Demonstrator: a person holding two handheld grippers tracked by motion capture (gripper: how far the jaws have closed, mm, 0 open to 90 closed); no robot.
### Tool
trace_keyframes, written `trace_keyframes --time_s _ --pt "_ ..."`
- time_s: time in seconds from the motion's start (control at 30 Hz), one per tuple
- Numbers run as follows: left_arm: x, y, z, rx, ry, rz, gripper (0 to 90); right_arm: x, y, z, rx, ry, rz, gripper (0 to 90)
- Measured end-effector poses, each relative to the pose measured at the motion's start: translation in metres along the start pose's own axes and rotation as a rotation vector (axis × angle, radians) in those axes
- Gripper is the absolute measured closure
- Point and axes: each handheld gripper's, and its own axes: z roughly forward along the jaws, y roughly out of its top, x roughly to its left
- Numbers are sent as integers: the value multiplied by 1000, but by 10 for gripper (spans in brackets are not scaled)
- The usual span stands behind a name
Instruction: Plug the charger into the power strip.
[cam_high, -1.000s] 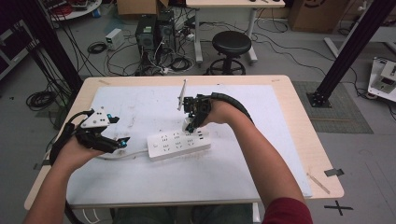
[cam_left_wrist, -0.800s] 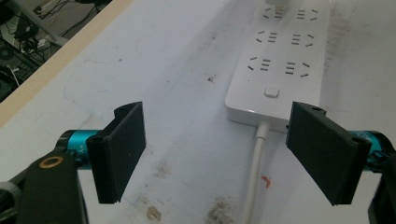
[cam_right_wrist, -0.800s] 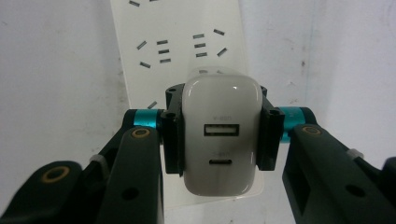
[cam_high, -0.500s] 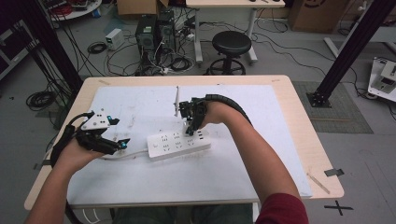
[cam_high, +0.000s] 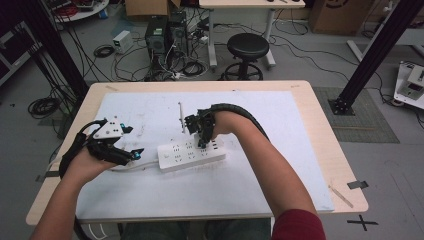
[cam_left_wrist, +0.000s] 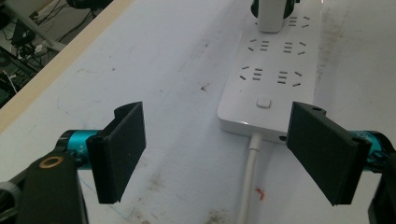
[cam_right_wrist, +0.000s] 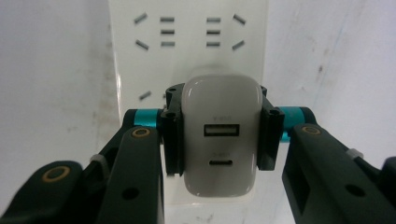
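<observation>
White mat (cam_high: 250, 200) is spread on table (cam_high: 330, 150). Power strip (cam_high: 190, 155) is laid mid-mat. Charger (cam_right_wrist: 221, 135) is clamped by right gripper (cam_right_wrist: 219, 135) directly over strip. Left gripper (cam_left_wrist: 215, 149) is held wide open, empty, at cord (cam_left_wrist: 250, 182) end.

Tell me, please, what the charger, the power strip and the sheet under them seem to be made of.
The charger looks like smooth white plastic with a slight sheen, moulded with rounded corners. The power strip seems to be matte white plastic; its cut slots have crisp edges. The sheet is probably a thin white plastic or coated mat: it lies flat and shows scuffs and stains. The table edge looks like pale wood laminate.
</observation>
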Motion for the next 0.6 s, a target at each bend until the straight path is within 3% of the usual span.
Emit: trace_keyframes --time_s 0.2,0.33,0.4,0.5,0.6 --pt "0 0 3 10 -4 0 200 -2 -3 1 -23 11 4 637" --pt "0 1 3 9 -3 0 200 1 3 2 5 -2 -3 638" --pt "-1 1 3 11 -2 2 200 -4 0 4 -8 25 29 638" --pt "-3 -1 3 3 -3 -4 200 -2 1 5 6 14 27 638" --pt "-3 -2 5 15 -6 -1 200 -5 -2 5 -17 27 33 638"
